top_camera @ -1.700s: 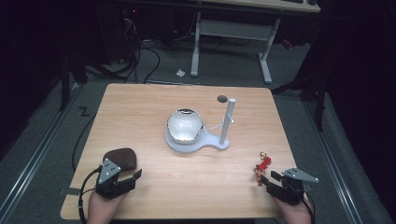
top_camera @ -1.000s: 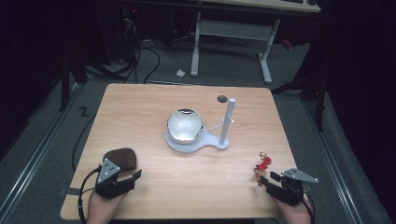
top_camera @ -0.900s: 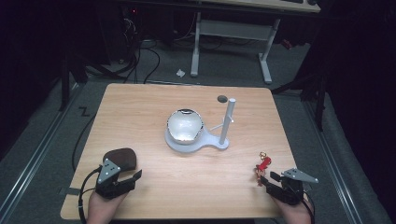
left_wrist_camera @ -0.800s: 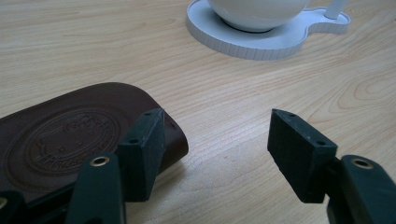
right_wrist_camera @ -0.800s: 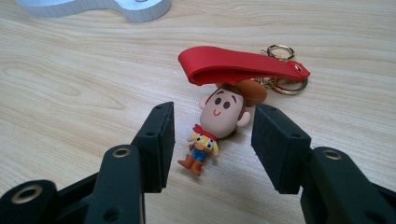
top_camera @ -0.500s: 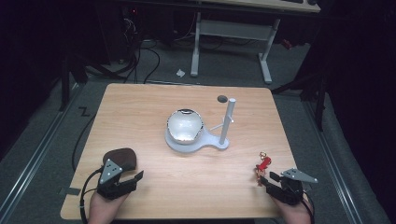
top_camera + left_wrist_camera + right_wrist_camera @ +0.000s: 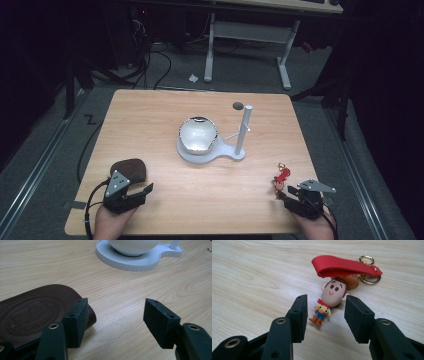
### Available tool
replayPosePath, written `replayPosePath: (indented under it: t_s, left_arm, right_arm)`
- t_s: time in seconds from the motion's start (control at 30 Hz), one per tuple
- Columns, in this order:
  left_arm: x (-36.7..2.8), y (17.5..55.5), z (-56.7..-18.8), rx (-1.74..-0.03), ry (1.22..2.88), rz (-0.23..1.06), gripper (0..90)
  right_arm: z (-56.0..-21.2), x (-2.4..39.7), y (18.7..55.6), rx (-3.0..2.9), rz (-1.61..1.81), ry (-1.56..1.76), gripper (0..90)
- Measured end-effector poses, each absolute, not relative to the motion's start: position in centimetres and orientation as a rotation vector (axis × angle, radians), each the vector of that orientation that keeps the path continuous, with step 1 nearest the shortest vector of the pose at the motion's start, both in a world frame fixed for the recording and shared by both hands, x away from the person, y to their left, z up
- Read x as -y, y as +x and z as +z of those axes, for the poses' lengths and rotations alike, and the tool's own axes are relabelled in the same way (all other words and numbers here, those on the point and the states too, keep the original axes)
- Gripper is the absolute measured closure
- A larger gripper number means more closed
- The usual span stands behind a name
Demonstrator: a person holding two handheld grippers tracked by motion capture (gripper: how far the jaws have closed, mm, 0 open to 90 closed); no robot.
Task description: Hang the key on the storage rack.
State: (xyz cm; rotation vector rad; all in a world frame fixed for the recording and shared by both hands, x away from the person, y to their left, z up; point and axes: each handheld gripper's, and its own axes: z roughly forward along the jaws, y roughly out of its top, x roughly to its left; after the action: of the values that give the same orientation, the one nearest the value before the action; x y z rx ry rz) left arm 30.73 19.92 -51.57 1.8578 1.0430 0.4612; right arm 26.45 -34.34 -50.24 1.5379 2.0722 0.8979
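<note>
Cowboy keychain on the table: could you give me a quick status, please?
Right claw closing around small cowboy figure keychain with red strap, not gripping. Left claw open. Nothing blocking.

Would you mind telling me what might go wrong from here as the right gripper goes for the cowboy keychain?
The right gripper, whose jaws have just been closing, brackets only the small body of the cowboy keychain, not yet touching; the rounded head could squirt out. The red strap and gold ring trail beyond and may swing or snag on the white stand when lifted.

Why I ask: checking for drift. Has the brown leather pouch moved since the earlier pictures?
No. The brown leather pouch lies at the same distance from the white stand, beside the left claw.
</note>
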Motion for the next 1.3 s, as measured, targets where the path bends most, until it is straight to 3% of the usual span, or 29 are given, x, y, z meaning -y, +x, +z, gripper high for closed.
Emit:
replayPosePath:
  t_s: [1.3]
  left_arm:
    - [-19.9, 30.7, -51.4, -1.014, 1.868, 0.44, 37.1]
  right_arm:
    - [-47.9, 32.8, 29.8, -2.403, 0.508, 1.527, 54.1]
